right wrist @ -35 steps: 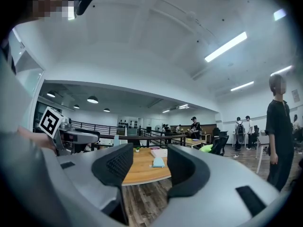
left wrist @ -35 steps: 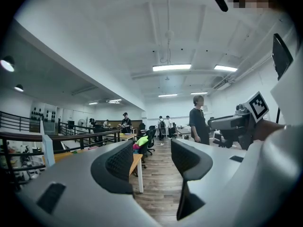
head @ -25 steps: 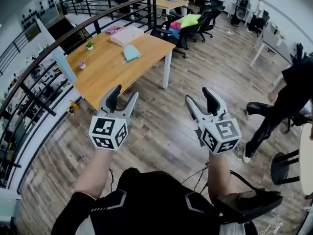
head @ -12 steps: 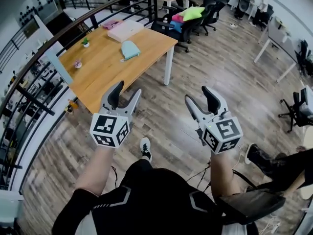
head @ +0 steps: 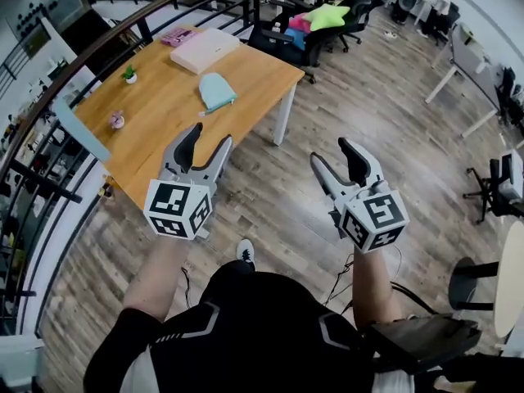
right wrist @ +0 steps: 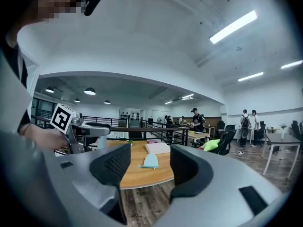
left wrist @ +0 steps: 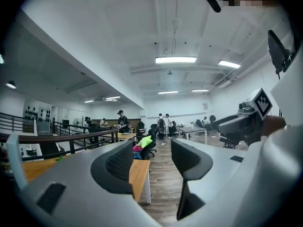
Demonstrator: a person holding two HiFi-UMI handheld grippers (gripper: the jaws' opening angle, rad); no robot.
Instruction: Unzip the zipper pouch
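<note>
A pale blue zipper pouch [head: 216, 92] lies on the wooden table [head: 164, 121] ahead of me; it also shows between the jaws in the right gripper view as the pouch [right wrist: 150, 161]. My left gripper [head: 205, 147] is held in the air over the table's near edge, open and empty. My right gripper [head: 339, 158] hangs over the floor to the right of the table, open with nothing in it. Both are well short of the pouch.
A white flat box [head: 205, 49], a pink item [head: 180, 36], a small potted plant [head: 128, 74] and a small pink object [head: 116, 119] sit on the table. A black railing [head: 90, 51] runs along its left. Office chairs [head: 295, 35] with bright cushions stand behind. People stand far off [right wrist: 248, 122].
I have walked closer to the table; it now sits nearer and lower in the head view. The person at the right has left the view. Both grippers stay open.
</note>
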